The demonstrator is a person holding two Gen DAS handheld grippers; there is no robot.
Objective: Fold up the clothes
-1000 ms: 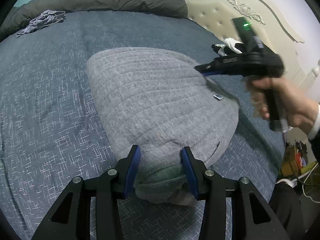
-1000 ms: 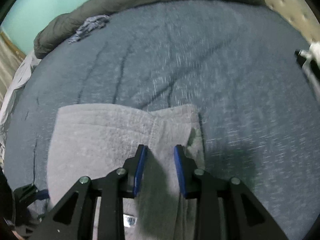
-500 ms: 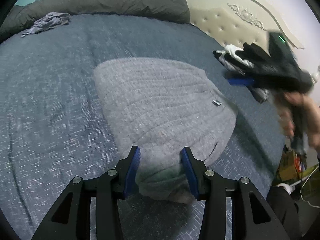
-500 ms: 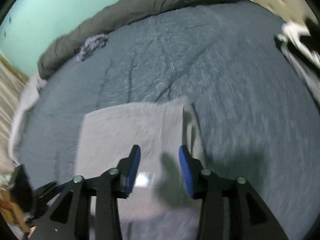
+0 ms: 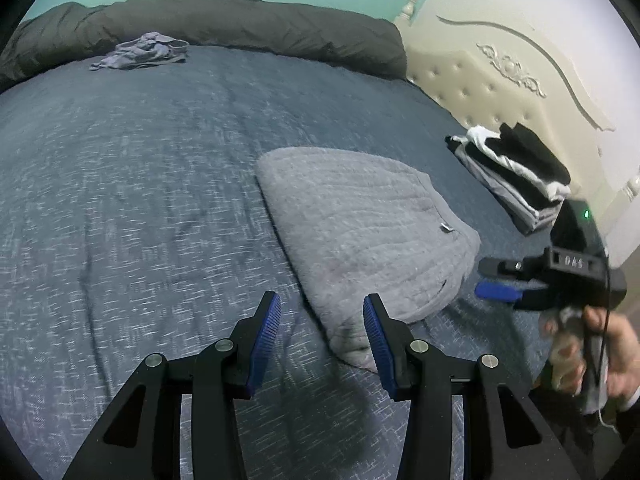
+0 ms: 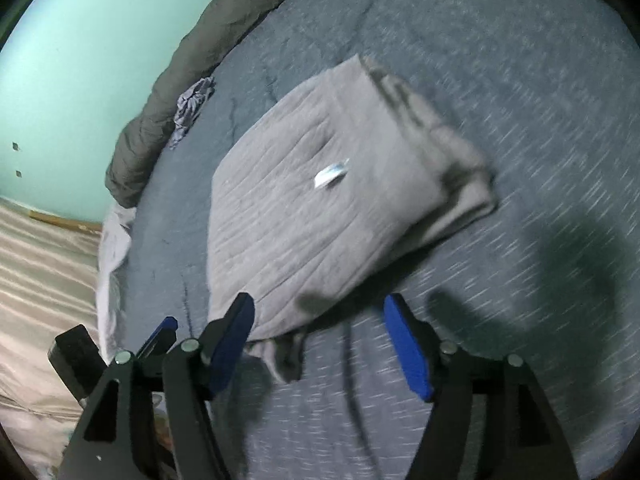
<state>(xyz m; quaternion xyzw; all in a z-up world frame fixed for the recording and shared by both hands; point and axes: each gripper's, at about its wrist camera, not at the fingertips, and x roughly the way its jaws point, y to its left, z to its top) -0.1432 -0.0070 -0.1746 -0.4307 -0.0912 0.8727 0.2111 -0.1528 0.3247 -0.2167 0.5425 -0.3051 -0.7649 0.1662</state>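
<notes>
Blue-grey speckled bedding covers the bed on which all items are laid. Nothing is held between the blue pads of the left gripper; its jaws stand partly apart over bare bedding, with the near corner of the folded grey garment lying just beside the right-hand pad. The right gripper is seen with jaws opening and nothing between them; the garment's near edge lies just beyond its fingertips, untouched. A small white label is noted on the garment's top face. A stack of folded black and white clothes is placed near the cream headboard, apart from the garment. A crumpled lilac item lies well away, against the dark rolled duvet. The person's hand is seen gripping the right tool's handle.
</notes>
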